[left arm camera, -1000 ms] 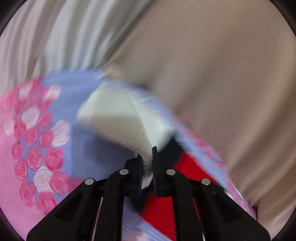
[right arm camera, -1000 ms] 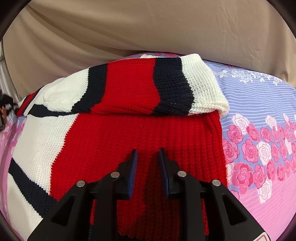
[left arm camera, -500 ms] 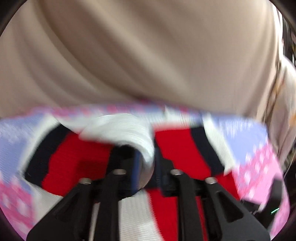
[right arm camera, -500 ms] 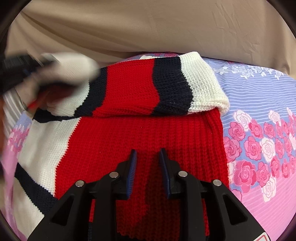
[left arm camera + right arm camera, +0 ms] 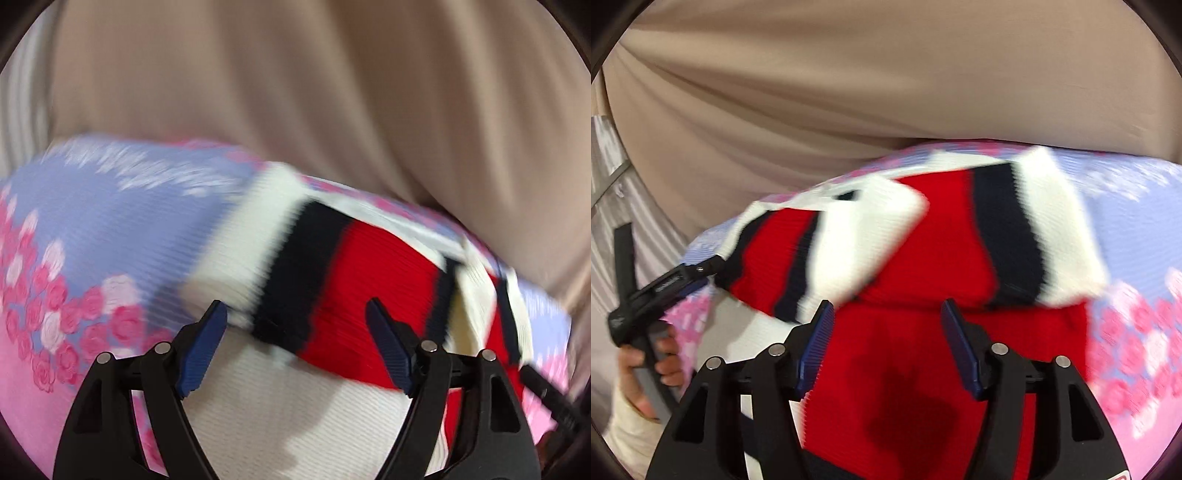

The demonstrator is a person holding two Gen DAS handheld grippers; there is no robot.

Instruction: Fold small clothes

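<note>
A knitted sweater [image 5: 942,258] with red, white and navy stripes lies on the floral bed sheet [image 5: 1137,206]. Both sleeves are folded across its body; the left sleeve [image 5: 295,273] lies just beyond my left gripper [image 5: 295,321], which is open and empty. My right gripper [image 5: 886,317] is open and empty above the sweater's red lower part. The left gripper also shows at the left of the right wrist view [image 5: 665,284], held in a hand. Both views are motion-blurred.
A beige curtain [image 5: 886,92] hangs behind the bed. The pink and lilac rose-patterned sheet [image 5: 92,258] spreads to the left of the sweater in the left wrist view. A window with pale drapes [image 5: 613,177] is at the far left.
My left gripper carried the white sleeve cuff across the sweater, let it go and opened wide. My right gripper opened wider over the red part.
</note>
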